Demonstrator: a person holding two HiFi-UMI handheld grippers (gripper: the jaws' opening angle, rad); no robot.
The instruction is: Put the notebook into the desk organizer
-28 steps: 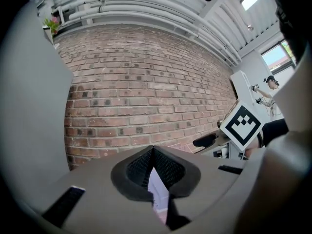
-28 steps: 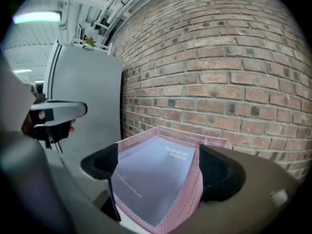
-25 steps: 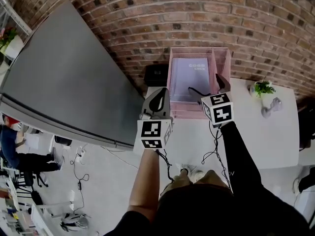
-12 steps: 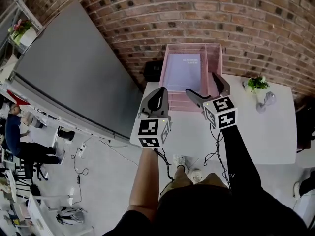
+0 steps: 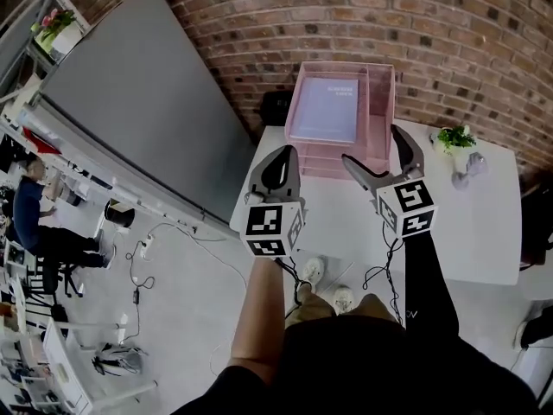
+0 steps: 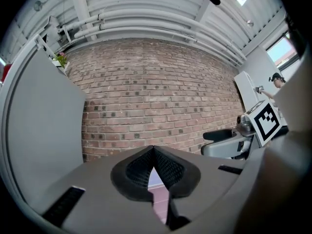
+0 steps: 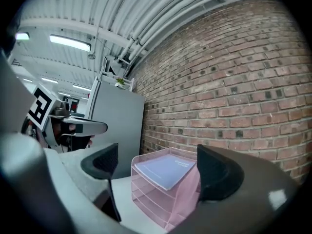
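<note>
Lavender notebook (image 5: 327,111), pink mesh organizer (image 5: 381,102); white table (image 5: 484,223), red brick wall (image 5: 432,24)

Brick wall (image 5: 449,24) behind white table (image 5: 484,223); on it — a potted plant (image 5: 455,137).

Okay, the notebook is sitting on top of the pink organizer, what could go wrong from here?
The lilac notebook lies on the top tray of the pink mesh desk organizer with its near corner seemingly past the front rim; a bump might slide it out. The right gripper is open, its fingers pointed at the organizer, so a forward drift could nudge the trays.
</note>
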